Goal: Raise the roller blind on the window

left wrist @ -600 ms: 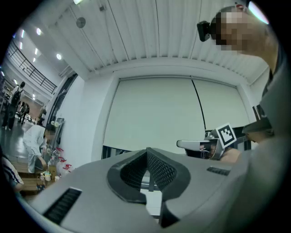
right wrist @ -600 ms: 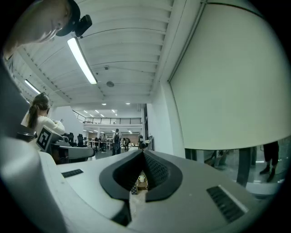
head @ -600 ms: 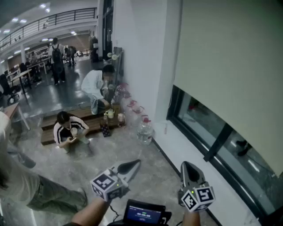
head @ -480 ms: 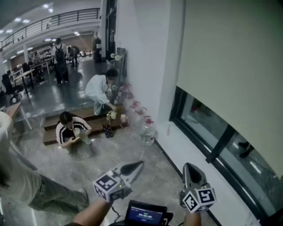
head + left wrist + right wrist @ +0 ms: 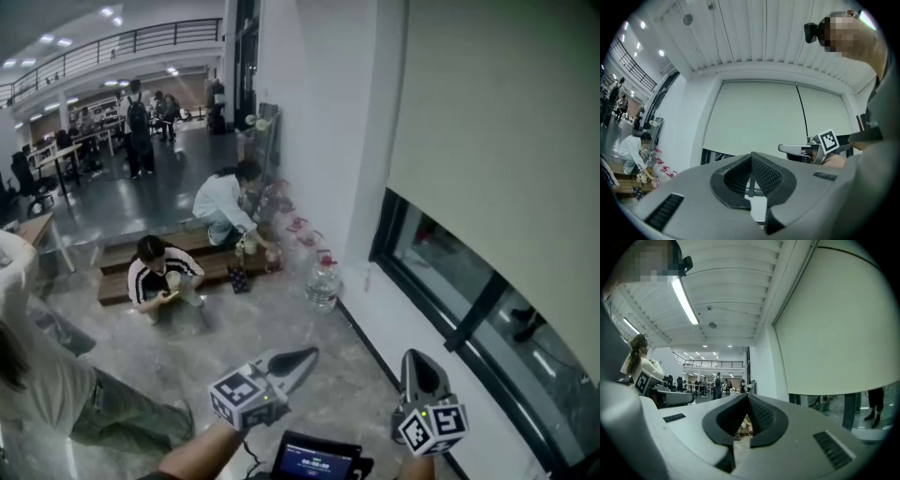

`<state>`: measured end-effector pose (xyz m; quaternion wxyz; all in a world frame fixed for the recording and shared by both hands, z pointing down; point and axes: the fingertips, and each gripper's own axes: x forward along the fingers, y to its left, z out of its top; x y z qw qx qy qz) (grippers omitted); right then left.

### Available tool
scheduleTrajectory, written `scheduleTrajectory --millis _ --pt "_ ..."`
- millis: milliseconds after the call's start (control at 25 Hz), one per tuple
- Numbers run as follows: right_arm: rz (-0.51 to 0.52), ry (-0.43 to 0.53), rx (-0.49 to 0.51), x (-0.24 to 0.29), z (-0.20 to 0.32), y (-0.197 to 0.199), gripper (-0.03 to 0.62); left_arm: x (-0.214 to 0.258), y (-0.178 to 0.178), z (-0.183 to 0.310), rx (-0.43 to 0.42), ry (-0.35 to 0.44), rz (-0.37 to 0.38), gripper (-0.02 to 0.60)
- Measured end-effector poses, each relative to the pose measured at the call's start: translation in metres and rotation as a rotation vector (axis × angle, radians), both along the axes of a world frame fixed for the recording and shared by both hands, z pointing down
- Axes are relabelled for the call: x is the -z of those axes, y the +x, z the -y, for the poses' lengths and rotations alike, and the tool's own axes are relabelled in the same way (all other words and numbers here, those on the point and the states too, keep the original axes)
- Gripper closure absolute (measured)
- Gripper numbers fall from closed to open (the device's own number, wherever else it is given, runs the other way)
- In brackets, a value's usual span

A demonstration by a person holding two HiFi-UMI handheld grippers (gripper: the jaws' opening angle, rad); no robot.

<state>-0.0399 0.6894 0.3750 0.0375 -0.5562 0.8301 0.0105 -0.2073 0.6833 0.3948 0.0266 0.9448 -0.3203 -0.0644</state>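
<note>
A pale roller blind (image 5: 506, 122) covers most of the window (image 5: 469, 272) at the right, leaving a strip of dark glass below its bottom edge. It also fills the left gripper view, blind (image 5: 754, 117), and the right side of the right gripper view, blind (image 5: 839, 333). A thin dark line (image 5: 802, 110) runs down between two blind panels; whether it is a cord I cannot tell. My left gripper (image 5: 311, 353) (image 5: 751, 154) is shut and empty, low in front of me. My right gripper (image 5: 419, 356) (image 5: 747, 395) is also shut on nothing, beside it and short of the window.
A white wall pillar (image 5: 319, 112) stands left of the window, with a water bottle (image 5: 322, 284) and jars at its foot. One person (image 5: 161, 274) sits by a low bench, another (image 5: 225, 202) crouches, and a third (image 5: 37, 384) is close at my left. A small screen (image 5: 314, 459) hangs below.
The whole scene has slid a little right and down in the head view. Both grippers stay side by side and shut. The crouching person has leaned nearer the jars.
</note>
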Motion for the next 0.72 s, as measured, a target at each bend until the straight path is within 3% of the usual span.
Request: scheduleTrajectory --millis 400,720 --pt "0.011 -0.015 0.025 0.015 0.009 -0.032 0.579 0.009 -0.031 0.017 -0.004 0.017 -0.011 0.591" --pt "-0.017 0.0 -0.018 0.025 0.02 -0.028 0.579 0.024 -0.036 0.035 -0.038 0.04 -0.009 0.592"
